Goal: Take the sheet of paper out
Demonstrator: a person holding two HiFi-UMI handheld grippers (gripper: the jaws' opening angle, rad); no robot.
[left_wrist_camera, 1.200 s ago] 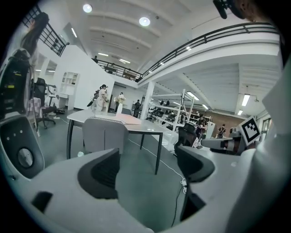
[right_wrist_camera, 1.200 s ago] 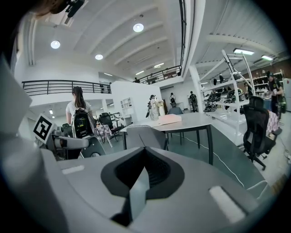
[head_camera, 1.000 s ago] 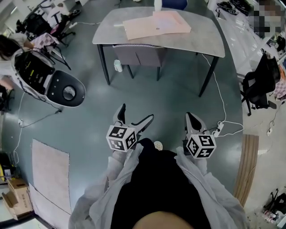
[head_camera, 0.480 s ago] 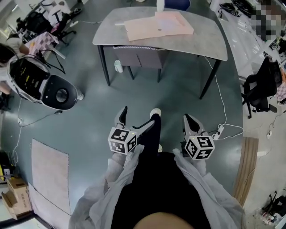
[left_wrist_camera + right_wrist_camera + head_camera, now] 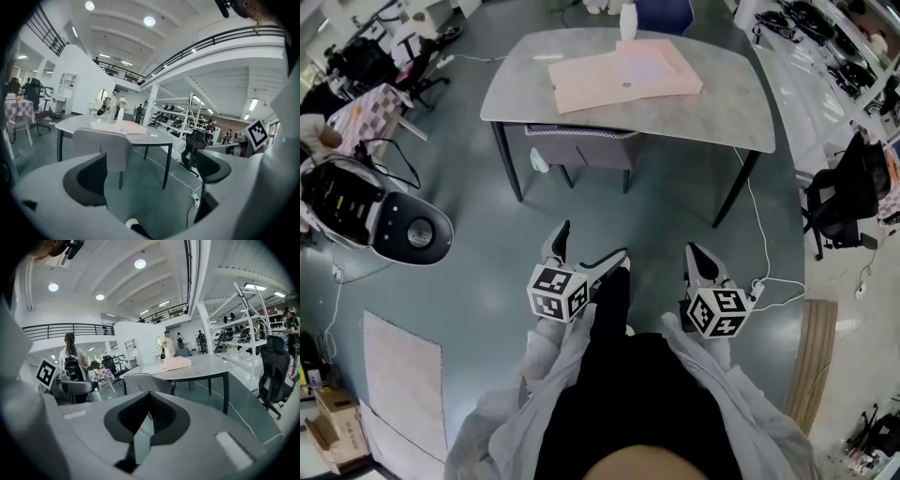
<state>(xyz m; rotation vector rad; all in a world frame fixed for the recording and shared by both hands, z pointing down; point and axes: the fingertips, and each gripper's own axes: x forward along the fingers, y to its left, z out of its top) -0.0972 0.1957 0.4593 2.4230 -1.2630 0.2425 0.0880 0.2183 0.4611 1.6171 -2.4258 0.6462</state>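
Observation:
A pale pink folder with sheets of paper [image 5: 619, 77] lies flat on the grey table [image 5: 712, 108] far ahead of me; in the gripper views the folder [image 5: 129, 126] [image 5: 171, 364] shows small and distant. Held low in front of the person's body, well short of the table, my left gripper [image 5: 591, 242] has its jaws spread wide with only floor between them [image 5: 150, 173]. My right gripper [image 5: 694, 253] is beside it, its jaws pressed together on nothing [image 5: 145, 420].
A grey chair [image 5: 581, 145] is tucked under the table's near side. A white bottle [image 5: 627, 19] stands at the table's far edge. A round-based machine [image 5: 375, 211] is on the left, a black office chair [image 5: 844, 192] on the right, a cable and power strip [image 5: 759, 281] on the floor.
The person has stepped nearer the table, one foot swinging forward between the grippers. The machine on the left has slid down-left in view. Both grippers keep their states.

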